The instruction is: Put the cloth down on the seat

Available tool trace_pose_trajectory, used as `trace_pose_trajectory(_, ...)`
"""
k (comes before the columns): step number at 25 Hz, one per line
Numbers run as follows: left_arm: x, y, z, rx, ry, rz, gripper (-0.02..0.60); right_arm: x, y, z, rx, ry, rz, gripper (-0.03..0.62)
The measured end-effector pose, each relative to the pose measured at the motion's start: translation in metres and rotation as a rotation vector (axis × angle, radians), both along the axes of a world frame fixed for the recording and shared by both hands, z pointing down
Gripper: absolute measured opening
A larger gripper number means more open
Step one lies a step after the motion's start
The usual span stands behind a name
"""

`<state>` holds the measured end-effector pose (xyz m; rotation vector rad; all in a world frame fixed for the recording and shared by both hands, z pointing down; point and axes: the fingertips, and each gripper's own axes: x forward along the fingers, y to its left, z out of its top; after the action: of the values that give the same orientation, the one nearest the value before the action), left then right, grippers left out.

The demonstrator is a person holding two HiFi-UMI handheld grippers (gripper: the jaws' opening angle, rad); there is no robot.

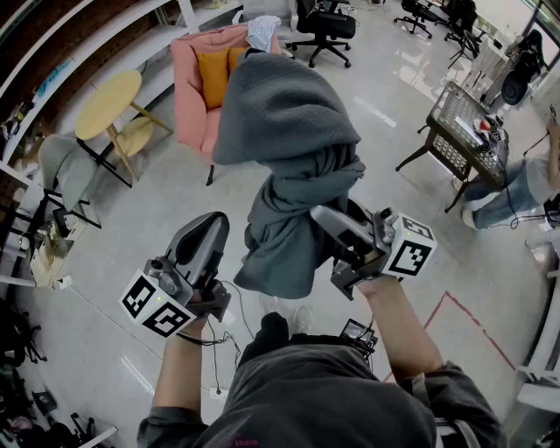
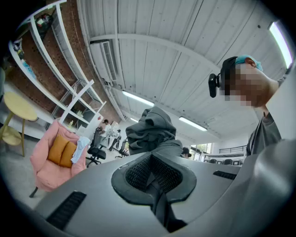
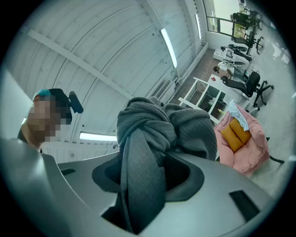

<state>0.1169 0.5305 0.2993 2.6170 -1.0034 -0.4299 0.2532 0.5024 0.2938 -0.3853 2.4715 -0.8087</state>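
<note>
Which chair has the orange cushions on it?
The pink armchair, just beyond the grey cloth. Orange cushions sit against its back; the black office chair and the grey chair have none.

Grey left tongs [image 1: 208, 229] and right tongs [image 1: 325, 219] each carry a black-and-white marker cube [image 1: 157, 306]; the person's shirt [image 1: 315, 398] is grey.

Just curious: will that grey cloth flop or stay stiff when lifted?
Probably floppy: the grey cloth droops in folds around the right tongs. Likely light, since one pinch carries the whole bundle. Its textured weave probably resists slipping.
</note>
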Motion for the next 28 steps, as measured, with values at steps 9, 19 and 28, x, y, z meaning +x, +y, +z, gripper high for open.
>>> trace_pose_trajectory(9,0.002,0.002,0.003,-0.001,0.001,0.002,0.009,0.002,0.002,0.004,-0.009,0.008,0.000,0.202)
trace_pose_trajectory(19,0.001,0.000,0.006,-0.004,0.014,-0.001,0.009,0.001,0.002,0.007,-0.036,0.014,-0.017,0.202)
trace_pose_trajectory(28,-0.034,-0.026,0.012,-0.004,0.035,-0.022,0.009,-0.021,-0.026,0.015,-0.056,0.025,-0.011,0.202)
